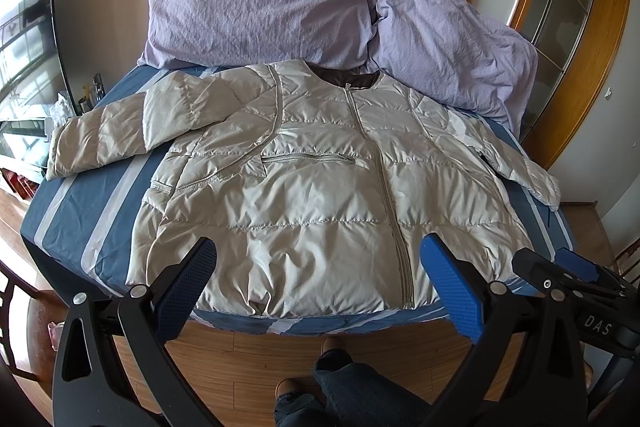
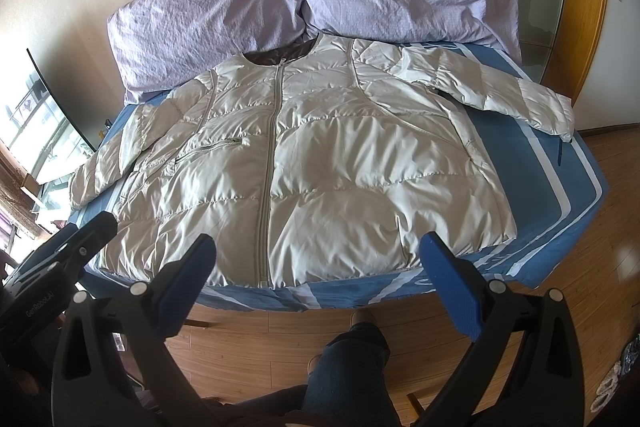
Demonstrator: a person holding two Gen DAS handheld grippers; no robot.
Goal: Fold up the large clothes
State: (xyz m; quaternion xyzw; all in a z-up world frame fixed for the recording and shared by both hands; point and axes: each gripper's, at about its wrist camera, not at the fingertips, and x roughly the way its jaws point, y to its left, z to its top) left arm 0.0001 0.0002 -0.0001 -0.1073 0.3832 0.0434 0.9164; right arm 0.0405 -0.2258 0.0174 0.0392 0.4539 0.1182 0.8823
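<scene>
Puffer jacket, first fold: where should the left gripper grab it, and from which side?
Likely the cuff of the sleeve lying out to the left of the jacket. It rests flat on the blue bedcover, apart from the body, so come from the left bed edge and pinch the cuff end. Left gripper hangs open, holding nothing.
</scene>
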